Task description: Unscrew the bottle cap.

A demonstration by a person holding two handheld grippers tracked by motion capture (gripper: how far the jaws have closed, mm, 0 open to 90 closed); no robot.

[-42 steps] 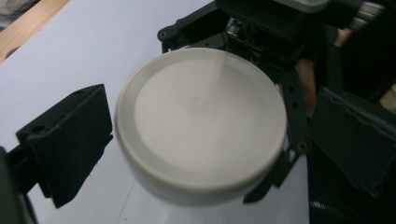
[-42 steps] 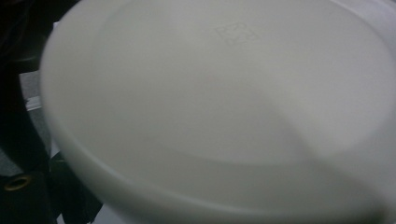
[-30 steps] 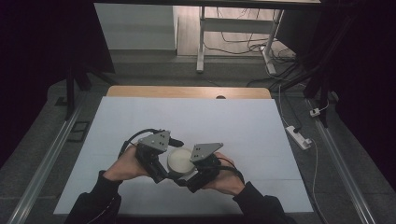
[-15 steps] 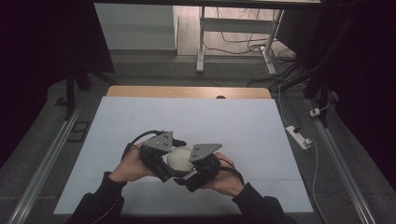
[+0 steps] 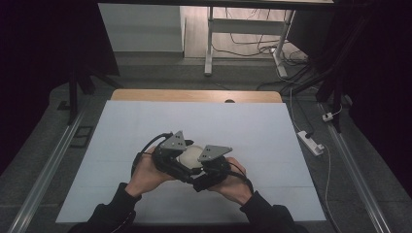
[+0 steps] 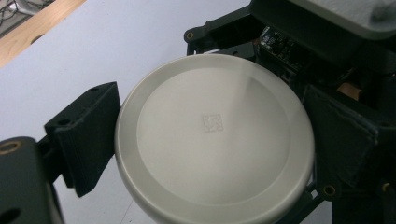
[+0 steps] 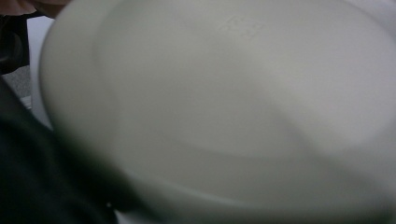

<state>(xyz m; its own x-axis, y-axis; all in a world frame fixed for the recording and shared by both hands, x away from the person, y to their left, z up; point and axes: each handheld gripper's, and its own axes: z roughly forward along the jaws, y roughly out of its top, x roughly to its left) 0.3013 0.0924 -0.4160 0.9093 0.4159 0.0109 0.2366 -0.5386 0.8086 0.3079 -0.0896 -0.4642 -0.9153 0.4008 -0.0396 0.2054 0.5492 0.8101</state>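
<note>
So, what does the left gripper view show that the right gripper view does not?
Left gripper view: a small square mark sharp at the centre of the white round disc, a black jaw at its left edge, the other hand-held gripper's body behind, the table's wooden edge. Right gripper view: the disc very close and blurred, a dark shape at lower left. Both: the disc over the white table surface.

We see a disc (image 6: 212,140) of smooth, satin off-white plastic, with a faint embossed square mark at its centre. The left tongs (image 6: 196,140) are matt black plastic, slightly grainy, with brass-coloured screws. The right tongs (image 5: 201,170) carry a matt grey plate. The surface (image 5: 252,131) looks like matt pale sheet, with bare wood along its far edge.
</note>
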